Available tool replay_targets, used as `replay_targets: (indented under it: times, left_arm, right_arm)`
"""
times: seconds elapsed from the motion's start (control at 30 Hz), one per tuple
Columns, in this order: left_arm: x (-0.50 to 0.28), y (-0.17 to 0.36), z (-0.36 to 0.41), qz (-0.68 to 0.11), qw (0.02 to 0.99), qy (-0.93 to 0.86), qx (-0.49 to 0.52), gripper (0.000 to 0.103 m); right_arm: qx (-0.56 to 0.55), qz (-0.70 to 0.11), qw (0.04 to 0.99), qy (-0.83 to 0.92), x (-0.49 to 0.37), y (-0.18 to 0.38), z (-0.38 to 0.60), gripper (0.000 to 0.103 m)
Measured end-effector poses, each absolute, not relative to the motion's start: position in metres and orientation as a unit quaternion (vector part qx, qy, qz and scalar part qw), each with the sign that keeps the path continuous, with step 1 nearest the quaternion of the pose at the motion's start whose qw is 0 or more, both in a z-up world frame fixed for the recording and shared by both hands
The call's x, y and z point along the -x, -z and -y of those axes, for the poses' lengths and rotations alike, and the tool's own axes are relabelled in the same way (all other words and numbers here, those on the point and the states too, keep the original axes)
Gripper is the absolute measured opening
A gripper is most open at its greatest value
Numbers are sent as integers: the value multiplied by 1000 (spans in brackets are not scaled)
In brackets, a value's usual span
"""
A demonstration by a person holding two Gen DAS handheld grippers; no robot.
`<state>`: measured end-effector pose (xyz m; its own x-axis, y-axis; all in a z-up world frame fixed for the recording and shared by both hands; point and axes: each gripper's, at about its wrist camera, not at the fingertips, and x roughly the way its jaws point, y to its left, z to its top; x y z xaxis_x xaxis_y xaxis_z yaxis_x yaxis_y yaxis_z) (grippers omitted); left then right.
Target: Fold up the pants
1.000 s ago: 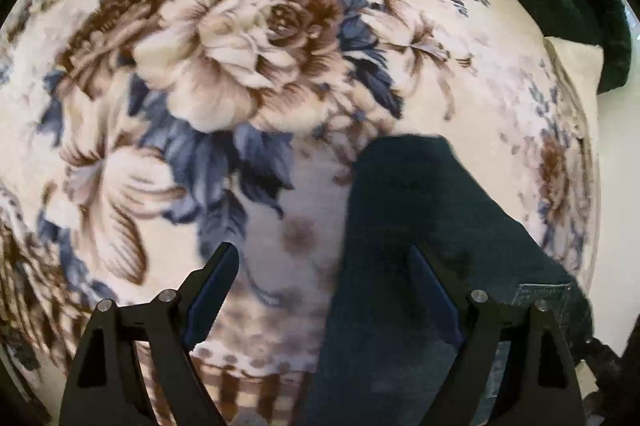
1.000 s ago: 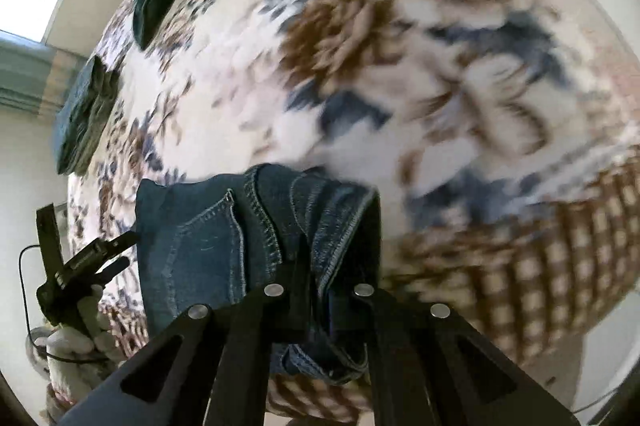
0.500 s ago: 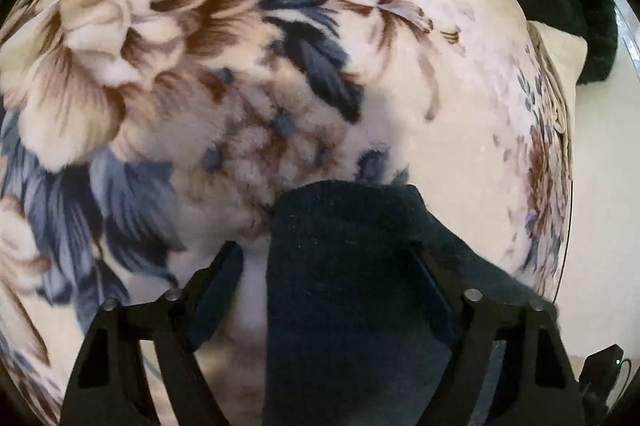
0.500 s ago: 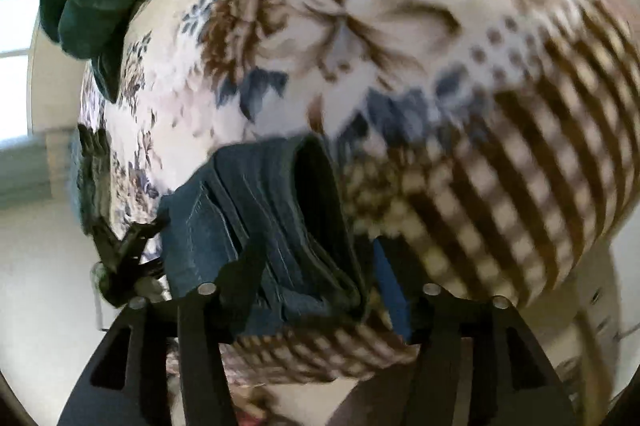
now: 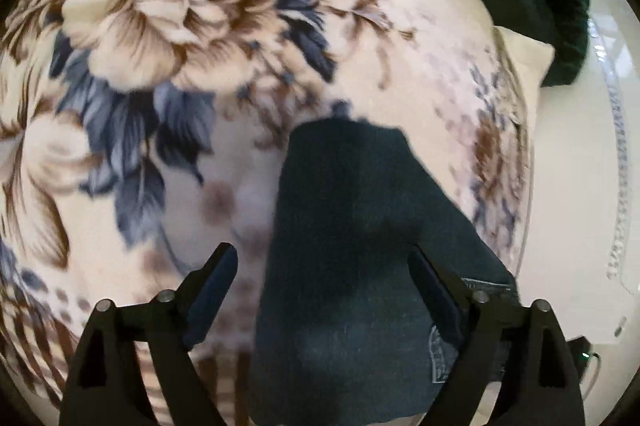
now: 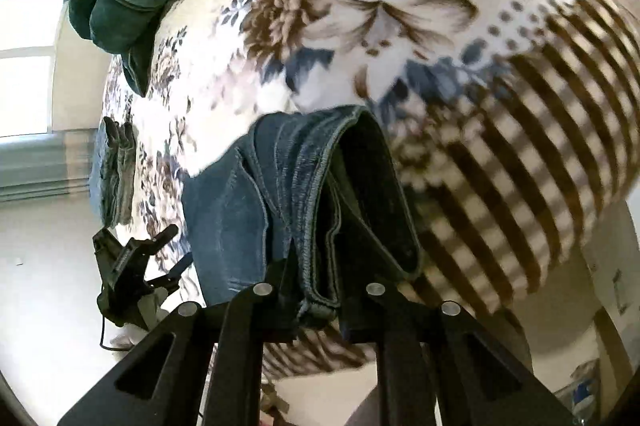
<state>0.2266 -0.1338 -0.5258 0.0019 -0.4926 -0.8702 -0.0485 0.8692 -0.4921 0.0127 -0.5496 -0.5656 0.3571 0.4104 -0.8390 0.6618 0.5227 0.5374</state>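
The left hand-held gripper is spread wide over the dark jeans, which lie folded on the flowered blanket of the bed. The right hand-held gripper pinches the bunched waistband. Denim looks thick and fairly heavy, soft yet holding a crease; stitched hems and waistband seem the surest hold. A small patch on the jeans is unreadable.

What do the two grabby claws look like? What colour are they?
Both are black. The left gripper has two flat, angular fingers with cut-out holes, round silver bolt heads and dark blue pads inside. The right gripper has the same black fingers and silver bolts. A thin black cable trails from the left one in the right view.
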Motion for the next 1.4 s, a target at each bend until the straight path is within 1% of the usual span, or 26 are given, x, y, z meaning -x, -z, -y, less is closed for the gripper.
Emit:
replay_targets:
  times: [0.03, 0.07, 0.1, 0.13, 0.17, 0.2, 0.27, 0.3, 0.33, 0.43, 0.57, 0.67, 0.73, 0.8, 0.83, 0.87, 0.9, 0.97, 1.0, 1.07, 1.1, 1.13, 1.23, 1.3, 1.37, 1.4]
  left_arm:
    - [-222, 527, 135, -689, 677, 166, 199, 98]
    - [-217, 530, 136, -690, 675, 168, 200, 100]
    - [-215, 533, 138, -692, 674, 168, 198, 100]
    - [-210, 539, 140, -700, 668, 164, 194, 100]
    - [-207, 544, 141, -705, 662, 165, 194, 100]
    - [-204, 549, 144, -708, 657, 168, 196, 100]
    - [-197, 559, 147, -715, 648, 173, 199, 100]
    - [-193, 564, 149, -719, 643, 176, 199, 100]
    - [-191, 567, 149, -720, 641, 178, 199, 100]
    - [-183, 570, 152, -720, 638, 186, 199, 100]
    - [-181, 576, 150, -719, 637, 188, 204, 100]
    - [-177, 577, 144, -718, 634, 188, 218, 100]
    - [-173, 576, 141, -715, 635, 190, 223, 99]
    - [-170, 575, 138, -714, 635, 191, 226, 100]
    - [-167, 575, 136, -713, 634, 192, 230, 100]
    - [-165, 575, 134, -712, 633, 192, 234, 100]
    - [-164, 576, 132, -712, 632, 193, 238, 100]
    - [-161, 577, 130, -709, 630, 195, 249, 100]
    - [-160, 577, 130, -708, 631, 194, 252, 100]
    - [-160, 579, 126, -708, 630, 192, 256, 99]
    - [-160, 579, 127, -708, 629, 191, 256, 99]
    - [-160, 579, 126, -709, 629, 190, 256, 99]
    - [-160, 578, 124, -710, 628, 194, 254, 99]
    - [-158, 578, 122, -710, 627, 197, 252, 100]
    - [-159, 579, 122, -710, 627, 199, 253, 100]
    - [-159, 579, 121, -710, 626, 199, 254, 100]
  right_arm:
    - [-472, -574, 662, 95, -8, 573, 551, 22]
    - [-464, -594, 650, 98, -3, 588, 554, 30]
    - [-464, -616, 627, 111, 3, 608, 562, 42]
    - [-478, -625, 605, 123, 11, 621, 570, 42]
    - [-511, -613, 589, 127, 23, 630, 576, 42]
    - [-551, -584, 584, 118, 36, 631, 581, 46]
    - [-560, -562, 600, 103, 49, 625, 578, 53]
    - [-562, -552, 610, 88, 53, 622, 571, 60]
    - [-568, -546, 611, 73, 55, 623, 565, 63]
    - [-604, -521, 602, 20, 46, 641, 542, 63]
    - [-604, -517, 606, -1, 13, 673, 519, 66]
    - [-624, -491, 608, 24, 5, 687, 517, 62]
    - [-623, -476, 619, 35, 7, 682, 515, 45]
    - [-601, -479, 639, 41, 6, 667, 514, 39]
    - [-586, -479, 652, 41, 3, 658, 512, 23]
    - [-569, -472, 672, 39, -2, 647, 513, 19]
    - [-543, -465, 699, 34, -12, 629, 515, 16]
    - [-506, -454, 733, 30, -27, 605, 521, 15]
    - [-499, -467, 729, 29, -34, 602, 524, 17]
    - [-516, -509, 689, 27, -38, 619, 528, 23]
    - [-529, -520, 670, 29, -33, 627, 529, 31]
    - [-541, -527, 655, 32, -28, 634, 528, 36]
    - [-581, -517, 627, 47, 3, 646, 527, 42]
    - [-593, -514, 618, 52, 16, 654, 518, 59]
    - [-604, -508, 612, 54, 22, 665, 515, 63]
    - [-610, -503, 611, 51, 20, 675, 512, 69]
